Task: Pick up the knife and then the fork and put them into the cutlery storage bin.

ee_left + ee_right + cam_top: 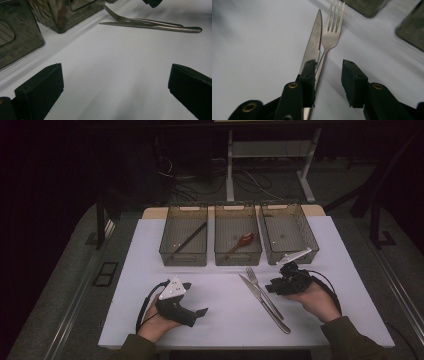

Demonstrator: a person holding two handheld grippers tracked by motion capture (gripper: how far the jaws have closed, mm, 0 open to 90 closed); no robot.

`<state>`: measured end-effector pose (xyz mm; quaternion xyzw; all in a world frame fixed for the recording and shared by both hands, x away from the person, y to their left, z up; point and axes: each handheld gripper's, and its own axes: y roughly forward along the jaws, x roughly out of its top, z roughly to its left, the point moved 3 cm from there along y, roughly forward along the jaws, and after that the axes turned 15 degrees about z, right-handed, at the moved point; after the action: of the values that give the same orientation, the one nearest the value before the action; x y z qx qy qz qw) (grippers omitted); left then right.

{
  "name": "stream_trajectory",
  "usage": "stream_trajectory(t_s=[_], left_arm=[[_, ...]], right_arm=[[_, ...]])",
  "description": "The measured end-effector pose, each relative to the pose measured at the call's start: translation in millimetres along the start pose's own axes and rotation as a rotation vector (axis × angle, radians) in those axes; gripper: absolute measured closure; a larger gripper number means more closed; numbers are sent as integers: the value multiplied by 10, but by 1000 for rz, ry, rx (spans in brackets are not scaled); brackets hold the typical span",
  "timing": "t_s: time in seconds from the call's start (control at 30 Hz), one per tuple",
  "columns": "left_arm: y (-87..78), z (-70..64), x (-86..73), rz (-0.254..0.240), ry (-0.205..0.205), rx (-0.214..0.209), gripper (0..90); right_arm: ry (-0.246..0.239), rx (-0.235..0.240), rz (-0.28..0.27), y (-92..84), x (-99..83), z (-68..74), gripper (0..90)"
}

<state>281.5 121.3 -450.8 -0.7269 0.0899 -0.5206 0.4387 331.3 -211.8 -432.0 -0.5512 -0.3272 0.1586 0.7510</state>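
Observation:
A steel knife (270,312) and a fork (257,282) lie side by side on the white mat (150,270), right of centre. My right gripper (273,285) sits just right of them, low over the mat. In the right gripper view its jaws (328,75) stand a little apart: the fork (332,32) handle runs into the gap beside the left jaw, and the knife (313,42) passes under that jaw. Neither pad presses on anything. My left gripper (201,312) rests at the near left, wide open (115,82), with bare mat between its jaws.
Three smoky plastic bins stand in a row at the mat's far side: the left bin (183,258) holds a thin black stick (191,238), the middle bin (238,259) a red-brown spoon (243,240), and the right bin (272,254) looks bare. In the left gripper view the knife (155,27) and fork (140,20) lie far off.

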Motion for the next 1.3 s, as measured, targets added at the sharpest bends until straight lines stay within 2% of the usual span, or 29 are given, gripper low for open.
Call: stream_trajectory(t_s=[0.2, 0.33, 0.63, 0.77, 1.07, 1.3], left_arm=[[19, -11, 0, 3, 4, -10, 0], [18, -13, -1, 4, 3, -12, 0], [28, -13, -8, 13, 5, -22, 0], [27, -12, -9, 16, 8, -22, 0], [32, -10, -10, 20, 8, -24, 0], [30, -7, -15, 17, -2, -25, 0]], right_arm=[[4, 0, 76, 68, 96, 27, 690], [-14, 6, 116, 129, 152, 60, 714], [-28, -25, 202, 253, 251, 112, 755], [-27, -30, 224, 290, 265, 118, 762], [-54, -90, 266, 330, 283, 150, 766], [-51, -125, 295, 328, 301, 148, 791]])
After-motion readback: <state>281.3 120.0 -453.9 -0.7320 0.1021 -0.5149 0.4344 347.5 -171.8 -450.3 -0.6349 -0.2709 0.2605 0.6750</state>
